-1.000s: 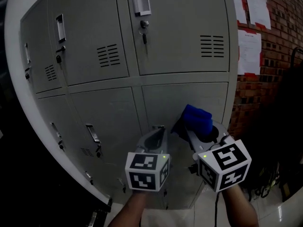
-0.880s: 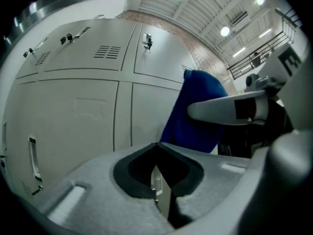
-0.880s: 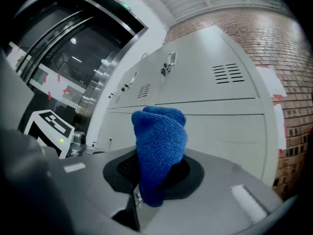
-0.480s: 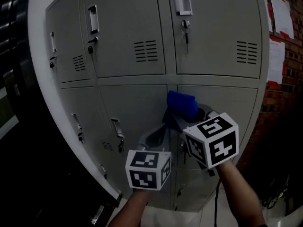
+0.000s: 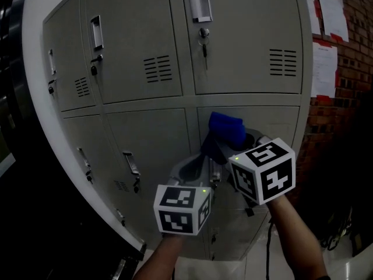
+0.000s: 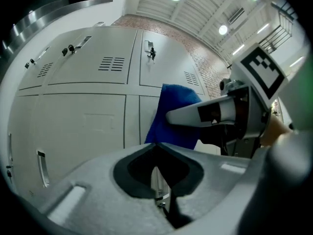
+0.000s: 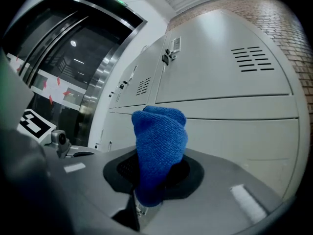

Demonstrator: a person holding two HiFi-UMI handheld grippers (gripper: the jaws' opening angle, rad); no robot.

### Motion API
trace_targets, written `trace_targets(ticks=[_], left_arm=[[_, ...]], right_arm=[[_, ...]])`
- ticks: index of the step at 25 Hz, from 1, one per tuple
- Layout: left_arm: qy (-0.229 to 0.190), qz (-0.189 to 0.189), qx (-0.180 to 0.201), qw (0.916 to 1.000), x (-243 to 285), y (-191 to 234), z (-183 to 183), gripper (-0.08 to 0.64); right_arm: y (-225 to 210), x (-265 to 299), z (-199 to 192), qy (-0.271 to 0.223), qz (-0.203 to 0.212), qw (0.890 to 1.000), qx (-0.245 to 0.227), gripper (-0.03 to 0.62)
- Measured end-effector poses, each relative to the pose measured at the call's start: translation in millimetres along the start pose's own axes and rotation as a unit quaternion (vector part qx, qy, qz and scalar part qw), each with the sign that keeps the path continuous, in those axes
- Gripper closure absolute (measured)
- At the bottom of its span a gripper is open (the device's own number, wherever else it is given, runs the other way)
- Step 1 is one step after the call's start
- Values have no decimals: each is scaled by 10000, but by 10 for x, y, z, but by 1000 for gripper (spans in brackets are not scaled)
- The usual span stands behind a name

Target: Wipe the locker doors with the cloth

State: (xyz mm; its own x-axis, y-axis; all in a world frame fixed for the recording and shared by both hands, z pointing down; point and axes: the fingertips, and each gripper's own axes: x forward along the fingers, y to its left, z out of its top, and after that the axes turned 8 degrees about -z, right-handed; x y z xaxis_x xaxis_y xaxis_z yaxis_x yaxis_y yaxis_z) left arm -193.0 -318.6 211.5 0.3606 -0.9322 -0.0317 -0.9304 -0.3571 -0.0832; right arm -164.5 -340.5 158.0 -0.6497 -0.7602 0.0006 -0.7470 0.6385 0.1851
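Note:
Grey locker doors (image 5: 140,150) fill the head view in two rows. My right gripper (image 5: 224,150) is shut on a bunched blue cloth (image 5: 227,130), held up in front of the lower right door (image 5: 274,127) near its top left corner. Whether the cloth touches the door I cannot tell. In the right gripper view the blue cloth (image 7: 159,146) stands up out of the jaws. My left gripper (image 5: 195,163) sits just left of and below the cloth, jaws shut with nothing in them. The left gripper view shows the cloth (image 6: 173,114) and the right gripper's finger (image 6: 205,114) ahead of it.
Upper doors carry handles (image 5: 199,2) and a key hanging in a lock (image 5: 203,39). A lower door handle (image 5: 131,163) sticks out to the left of my grippers. A brick wall with paper sheets (image 5: 323,69) borders the lockers on the right. Dark metal framing (image 7: 88,72) stands to the left.
My right gripper has carried the cloth up and slightly left across the lower right door. The left gripper has stayed low, and the head view has swung across the lockers.

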Motion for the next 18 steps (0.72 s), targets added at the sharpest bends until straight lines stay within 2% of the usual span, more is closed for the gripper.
trace_targets(ticks=[7,18], left_arm=[[3,-444,-21,9990,302,-487,-10,560],[9,-870,-95,9962,619,-1052,-39,560]], right_arm=[[-510,-333,-73,37,-413,9991,76,514],[-1203,-796,-237,136,-985,9948,229,514]])
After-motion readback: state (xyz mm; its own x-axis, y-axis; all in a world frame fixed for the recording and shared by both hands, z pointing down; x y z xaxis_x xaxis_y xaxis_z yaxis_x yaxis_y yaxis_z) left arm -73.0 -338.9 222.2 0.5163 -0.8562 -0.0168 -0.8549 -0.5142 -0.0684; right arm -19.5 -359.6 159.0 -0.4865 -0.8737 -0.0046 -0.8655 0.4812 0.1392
